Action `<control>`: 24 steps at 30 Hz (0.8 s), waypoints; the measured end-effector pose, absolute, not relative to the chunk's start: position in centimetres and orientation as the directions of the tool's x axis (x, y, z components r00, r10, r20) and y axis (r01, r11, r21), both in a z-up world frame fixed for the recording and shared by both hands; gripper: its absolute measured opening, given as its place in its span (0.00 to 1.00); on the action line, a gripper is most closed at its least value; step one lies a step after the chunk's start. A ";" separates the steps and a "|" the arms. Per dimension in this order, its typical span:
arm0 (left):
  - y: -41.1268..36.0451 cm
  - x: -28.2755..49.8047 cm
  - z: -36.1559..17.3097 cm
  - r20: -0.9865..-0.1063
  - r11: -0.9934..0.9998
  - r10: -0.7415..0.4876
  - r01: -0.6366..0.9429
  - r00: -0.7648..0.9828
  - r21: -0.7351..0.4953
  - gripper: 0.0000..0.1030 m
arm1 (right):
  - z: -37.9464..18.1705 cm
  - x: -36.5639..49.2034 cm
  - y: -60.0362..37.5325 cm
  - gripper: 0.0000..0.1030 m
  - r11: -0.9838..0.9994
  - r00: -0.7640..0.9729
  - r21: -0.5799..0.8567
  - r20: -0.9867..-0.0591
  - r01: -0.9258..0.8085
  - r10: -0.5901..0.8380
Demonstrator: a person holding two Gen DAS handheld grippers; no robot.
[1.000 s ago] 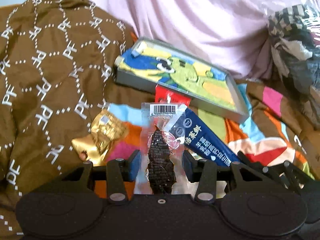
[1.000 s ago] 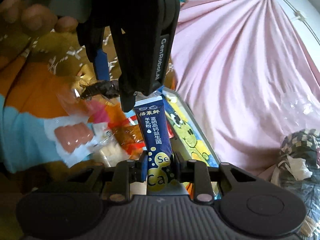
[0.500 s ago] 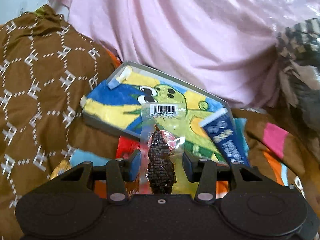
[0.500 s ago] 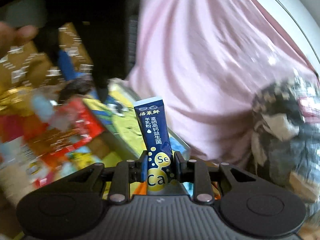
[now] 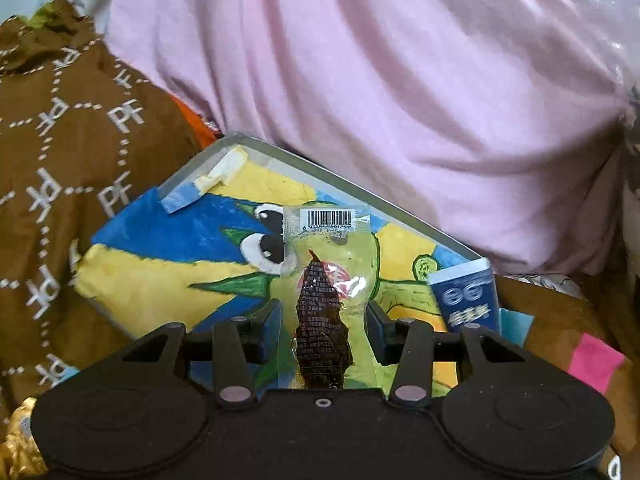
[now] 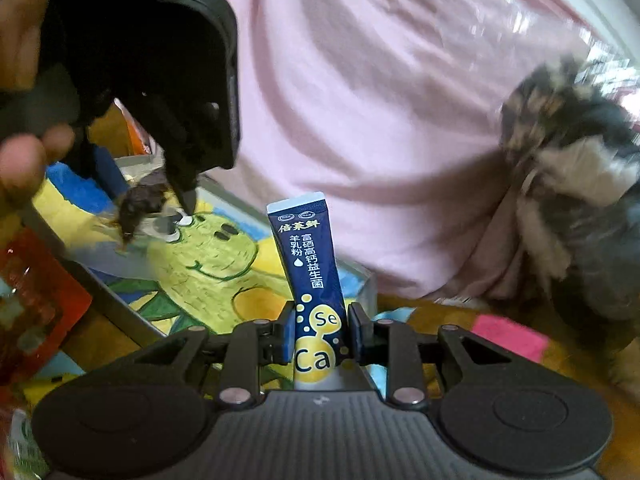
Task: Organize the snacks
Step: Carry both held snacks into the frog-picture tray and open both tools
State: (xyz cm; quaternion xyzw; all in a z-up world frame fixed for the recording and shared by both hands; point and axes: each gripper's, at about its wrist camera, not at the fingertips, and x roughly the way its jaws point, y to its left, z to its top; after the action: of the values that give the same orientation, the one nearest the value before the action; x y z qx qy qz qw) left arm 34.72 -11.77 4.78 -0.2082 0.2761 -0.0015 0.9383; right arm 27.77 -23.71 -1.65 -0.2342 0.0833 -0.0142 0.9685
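**Two snacks carried over the painted tray, none yet set down**

A clear packet with a dark dried snack [image 5: 320,320] is held between the pads of the left gripper [image 5: 323,320], whose fingers are closed to a middling width on the packet's sides; its barcoded end stands up toward the far side. A narrow navy sachet [image 6: 312,264] is clamped upright in the right gripper [image 6: 320,334], the fingers drawn nearly together on its lower, yellow-printed part. In the left wrist view the sachet's top is seen just right of the left gripper.

Both packets are held above a shallow grey-rimmed tray [image 5: 352,178] whose floor is painted with a green cartoon figure on blue and yellow. The tray lies on patterned bedding, with a brown printed cloth [image 5: 80,160] at the left and a pink sheet [image 5: 380,80] rising at the far side. No snack is seen lying on the visible part of the tray floor, though part of it is hidden by the grippers.

Judged from this, the task is at an early stage: two items have been picked up and brought over the tray, and neither has been released. A red packet [image 6: 36,300] outside the tray at the near left, and a gold wrapper [image 5: 18,440] at the near left corner of the left wrist view, remain to be gathered. A dark, mottled bundle [image 6: 572,184] at the far right is too blurred to be identified.
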 end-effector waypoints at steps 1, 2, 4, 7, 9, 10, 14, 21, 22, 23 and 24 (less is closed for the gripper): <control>-12.2 35.2 4.6 -0.518 0.919 -0.113 -0.109 0.848 -0.379 0.45 | -1.9 28.3 -24.0 0.29 0.895 0.982 -0.446 -0.182 -0.029 -0.059; -12.5 35.6 4.4 -0.521 0.923 -0.110 -0.107 0.847 -0.369 0.45 | -2.2 28.7 -24.2 0.29 0.899 0.977 -0.436 -0.205 -0.043 -0.053; -13.1 36.5 3.7 -0.538 0.931 -0.107 -0.105 0.836 -0.349 0.46 | -2.6 29.4 -24.7 0.29 0.905 0.972 -0.422 -0.229 -0.056 -0.047; -13.3 37.8 2.7 -0.571 0.922 -0.152 -0.093 0.807 -0.376 0.46 | -3.2 29.9 -25.0 0.27 0.906 0.966 -0.415 -0.256 -0.078 -0.035; -12.9 38.4 2.0 -0.582 0.906 -0.163 -0.113 0.797 -0.408 0.46 | -3.3 29.9 -25.0 0.27 0.910 0.967 -0.408 -0.255 -0.078 -0.031; -12.6 38.6 1.6 -0.591 0.899 -0.166 -0.126 0.789 -0.419 0.46 | -3.3 29.9 -25.0 0.28 0.911 0.966 -0.406 -0.256 -0.079 -0.030; -11.9 39.3 0.6 -0.619 0.884 -0.175 -0.154 0.765 -0.441 0.49 | -3.0 30.1 -25.2 0.30 0.916 0.967 -0.394 -0.253 -0.079 -0.025; -10.5 38.4 0.8 -0.600 0.871 -0.176 -0.160 0.780 -0.464 0.69 | -2.5 29.8 -25.8 0.58 0.928 0.972 -0.366 -0.234 -0.071 -0.018; -10.4 38.1 1.0 -0.596 0.871 -0.176 -0.158 0.783 -0.465 0.74 | -2.4 29.7 -25.9 0.64 0.932 0.972 -0.355 -0.233 -0.073 -0.012; -10.3 37.8 1.3 -0.590 0.870 -0.174 -0.157 0.788 -0.466 0.79 | -2.3 29.4 -26.0 0.69 0.936 0.973 -0.345 -0.229 -0.073 -0.008; -10.1 37.3 1.6 -0.582 0.870 -0.169 -0.156 0.796 -0.467 0.81 | -2.1 29.2 -26.2 0.72 0.941 0.974 -0.328 -0.226 -0.078 0.001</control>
State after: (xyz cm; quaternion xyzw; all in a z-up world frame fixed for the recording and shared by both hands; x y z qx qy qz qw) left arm 37.33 -10.13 1.60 -0.2546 0.3196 -0.0035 0.9127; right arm 29.19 -26.16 -2.12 -0.1698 0.1120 0.0202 0.9789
